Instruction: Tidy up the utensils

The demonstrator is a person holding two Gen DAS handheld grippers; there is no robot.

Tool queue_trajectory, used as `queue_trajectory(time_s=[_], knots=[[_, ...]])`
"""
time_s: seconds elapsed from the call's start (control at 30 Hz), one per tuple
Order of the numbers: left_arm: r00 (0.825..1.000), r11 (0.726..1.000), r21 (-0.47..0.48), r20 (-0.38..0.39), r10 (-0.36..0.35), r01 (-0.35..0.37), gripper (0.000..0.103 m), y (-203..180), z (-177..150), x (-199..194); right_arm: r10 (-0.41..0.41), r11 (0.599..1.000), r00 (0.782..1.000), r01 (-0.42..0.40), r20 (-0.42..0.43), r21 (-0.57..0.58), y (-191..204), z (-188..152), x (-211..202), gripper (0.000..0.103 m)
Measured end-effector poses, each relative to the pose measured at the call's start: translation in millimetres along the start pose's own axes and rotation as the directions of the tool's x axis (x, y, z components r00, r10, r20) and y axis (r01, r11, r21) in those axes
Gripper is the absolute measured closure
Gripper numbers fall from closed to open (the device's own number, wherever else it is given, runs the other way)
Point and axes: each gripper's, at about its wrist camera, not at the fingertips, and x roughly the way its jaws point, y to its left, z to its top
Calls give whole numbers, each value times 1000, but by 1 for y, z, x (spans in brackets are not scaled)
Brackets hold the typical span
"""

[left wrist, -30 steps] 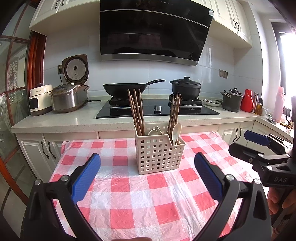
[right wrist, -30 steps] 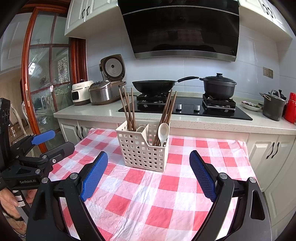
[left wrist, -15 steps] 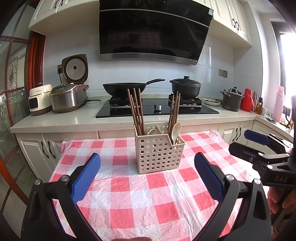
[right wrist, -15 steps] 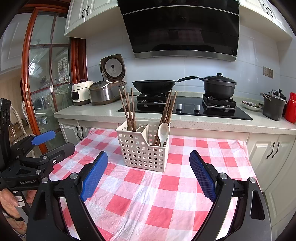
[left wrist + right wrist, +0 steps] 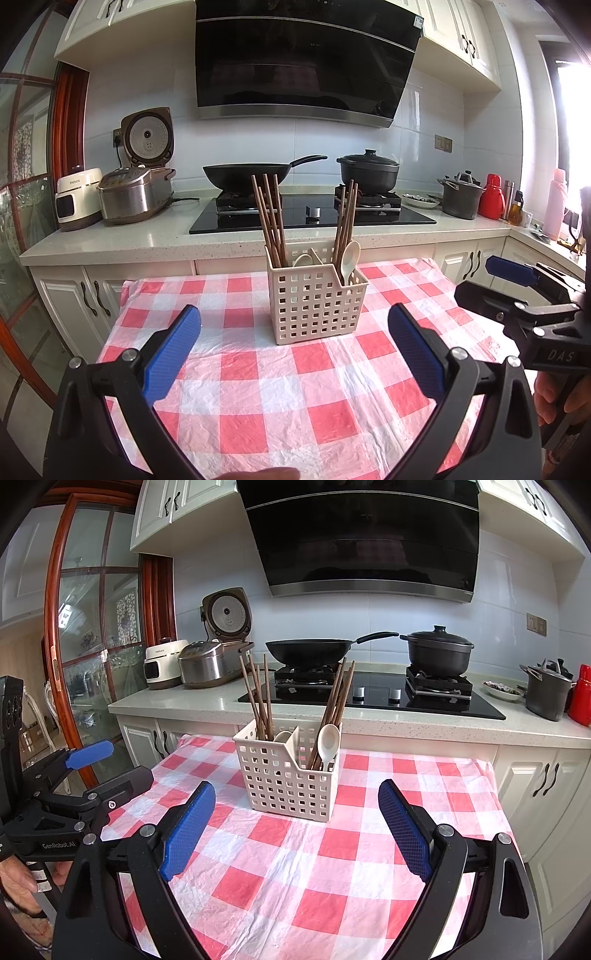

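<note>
Both grippers, left and right, gape wide, holding nothing. Basket stands mid-table ahead, chopsticks and spoons upright inside.

Left gripper: black frame, blue textured pads, silver screws (white "GenRobot.AI" lettering). Right gripper: same build, "DAS" marking. Bare skin at both handles.

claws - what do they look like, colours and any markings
Both are black plastic frames with silver rivets and blue textured pads. The left claw shows white "GenRobot.AI" lettering in the right wrist view; the right claw shows "DAS" in the left wrist view. No cables visible.
</note>
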Motion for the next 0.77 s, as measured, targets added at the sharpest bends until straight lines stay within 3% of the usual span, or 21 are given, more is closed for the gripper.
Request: queue_trajectory(time_s=[0.77], knots=[[999,999,-30,-17,-31,31,5,5,2,4,2,1000,1000,-2,-1,-1,2,-2,0,18]])
